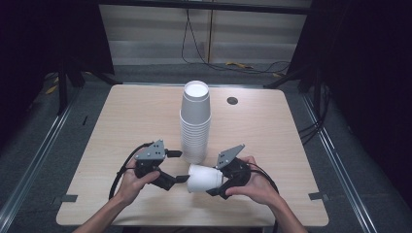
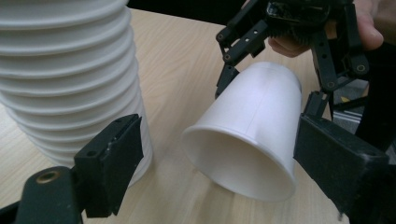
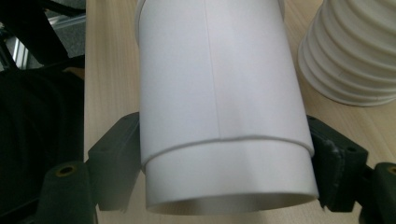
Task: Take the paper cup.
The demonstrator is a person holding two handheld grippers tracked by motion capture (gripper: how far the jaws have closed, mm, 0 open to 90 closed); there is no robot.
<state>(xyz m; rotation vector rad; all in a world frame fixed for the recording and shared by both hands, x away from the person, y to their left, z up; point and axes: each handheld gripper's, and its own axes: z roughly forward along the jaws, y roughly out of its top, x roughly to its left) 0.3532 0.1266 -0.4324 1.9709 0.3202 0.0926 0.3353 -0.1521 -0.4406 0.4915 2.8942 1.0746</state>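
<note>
In the high view I have the tall stack of white paper cups standing upside down near the middle of the surface, directly beyond my two grippers and just beside both of them. It crowds the space above the left gripper; in the left gripper view the stack's ribbed rims sit right behind my left-hand jaw, very close to it, though I cannot tell whether they touch. A small dark round hole lies in the surface to the right of the stack, well apart from my work. Beyond the far edge, cables trail across the floor.

The cups in the stack are nested one over another, bases up. The pair I hold is also nested: in the right gripper view I see an outer cup's rim ending partway along an inner one. Its hollow looks empty in the left gripper view.

The nested white cups lie on their side between my grippers, in front of the stack, mouth toward the left gripper. They are plain white, smooth, with one straight seam down the wall. The right gripper pinches them across the wall, one jaw on each side. My left jaws stand spread around the open mouth, not pressing on it.
</note>
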